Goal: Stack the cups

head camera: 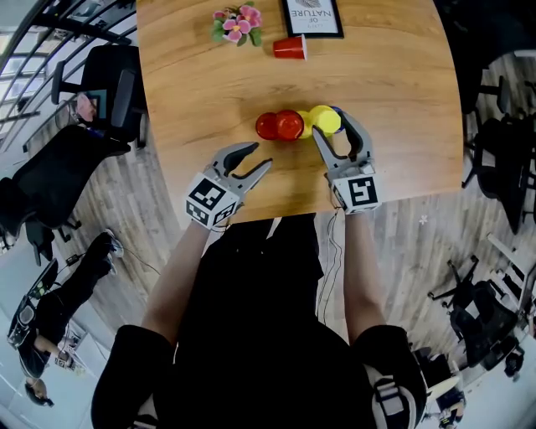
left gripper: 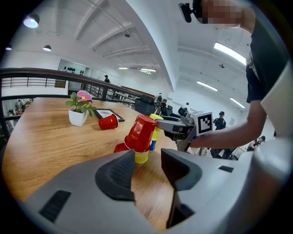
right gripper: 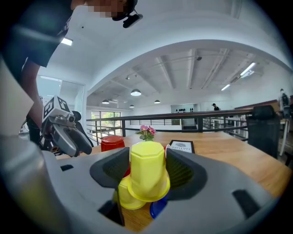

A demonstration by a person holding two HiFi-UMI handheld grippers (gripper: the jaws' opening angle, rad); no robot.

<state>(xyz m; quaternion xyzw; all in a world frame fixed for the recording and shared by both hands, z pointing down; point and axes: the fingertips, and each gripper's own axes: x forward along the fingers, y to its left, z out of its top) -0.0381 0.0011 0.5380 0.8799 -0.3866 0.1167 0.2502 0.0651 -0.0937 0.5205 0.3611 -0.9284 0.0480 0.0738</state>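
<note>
**Desk:** Entry one, the right gripper (right gripper: 146, 170)?

**Operator:** I logged its jaws spread wide around an upturned yellow cup (right gripper: 147, 171). The pads stood right beside the cup's walls without squeezing them, so I entered it as released. That cup sat tilted over a second yellow cup (right gripper: 126, 199), with a blue cup (right gripper: 158, 206) low beside them, all on the wooden table (head camera: 394, 92).

**Desk:** Pose?

**Operator:** It was nearly level and pointing away from my body across the table, with my right forearm (head camera: 358, 268) straight behind it.

**Desk:** Entry two, the left gripper (left gripper: 147, 170)?

**Operator:** Its jaws were apart and empty, and I saw only bare tabletop through the gap. It hovered by the table's near edge, clear of the cups, tipped a little downward and angled toward them. My left forearm (head camera: 180, 276) ran back from it.

**Desk:** Surroundings?

**Operator:** Ahead of the left gripper a red cup (left gripper: 141, 132) leaned upturned on the cluster, with a second red cup (left gripper: 120, 147) low beside it. At the far edge a third red cup (head camera: 290, 48) lay on its side. It lay just beside a framed print (head camera: 313, 17) and near a pot of pink flowers (head camera: 237, 23).
</note>
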